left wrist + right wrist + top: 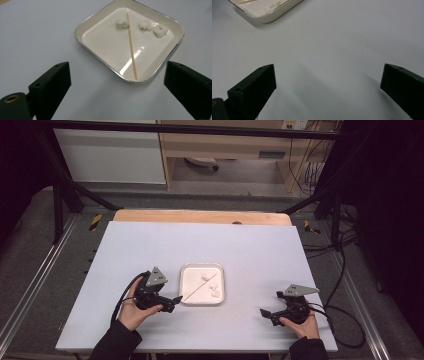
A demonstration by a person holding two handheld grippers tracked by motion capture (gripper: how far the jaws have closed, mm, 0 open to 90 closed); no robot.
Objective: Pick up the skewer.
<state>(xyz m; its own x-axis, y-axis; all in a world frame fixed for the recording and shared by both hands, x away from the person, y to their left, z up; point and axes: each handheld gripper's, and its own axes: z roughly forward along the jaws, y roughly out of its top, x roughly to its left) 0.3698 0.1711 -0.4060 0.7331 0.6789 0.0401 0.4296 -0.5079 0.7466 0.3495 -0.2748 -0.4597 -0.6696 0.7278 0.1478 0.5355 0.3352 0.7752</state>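
Facing tray [95, 17], left gripper [117, 82] agape

Big flat table [200, 245], pale grey-white top, wood strip along far edge. One thing sits right on it: small square white tray [186, 270] with round corners and thin shiny rim, near front, a bit left of middle. Tray lies flat. Rest of top plain, same pale colour all over. Table stands on grey floor [30, 265].
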